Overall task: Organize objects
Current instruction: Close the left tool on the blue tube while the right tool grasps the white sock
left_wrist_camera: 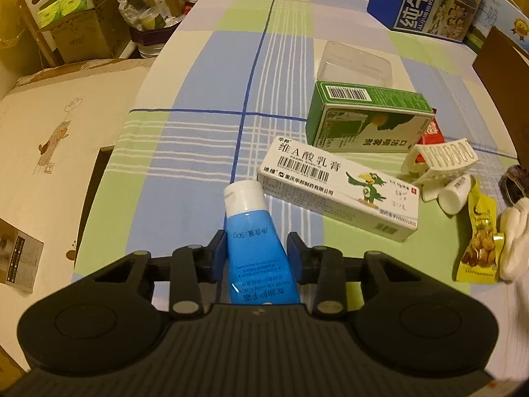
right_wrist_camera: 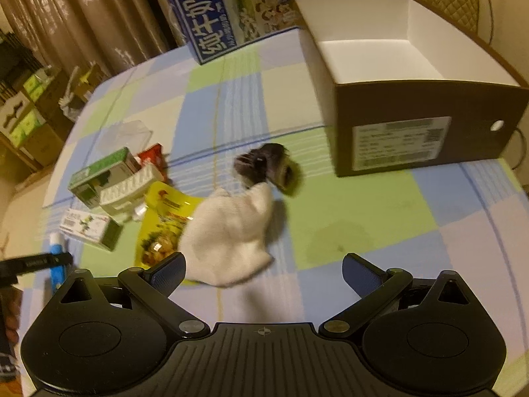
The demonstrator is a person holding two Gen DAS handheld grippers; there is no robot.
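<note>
Your left gripper point(left_wrist_camera: 257, 248) is clamping the blue tube point(left_wrist_camera: 254, 231), its long axis running straight ahead, cap forward. Your right gripper point(right_wrist_camera: 264, 273) is hanging apart and empty, nearer the open brown box point(right_wrist_camera: 429, 132), which is sitting ahead and right. You're facing two medicine cartons, one white clip point(left_wrist_camera: 439, 162), one snack packet point(left_wrist_camera: 479, 241), one sock point(right_wrist_camera: 228, 235).

Left gripper point(left_wrist_camera: 258, 243), right gripper point(right_wrist_camera: 263, 269): black ribbed bodies, blue-padded jaws, silver pivot screws.
</note>
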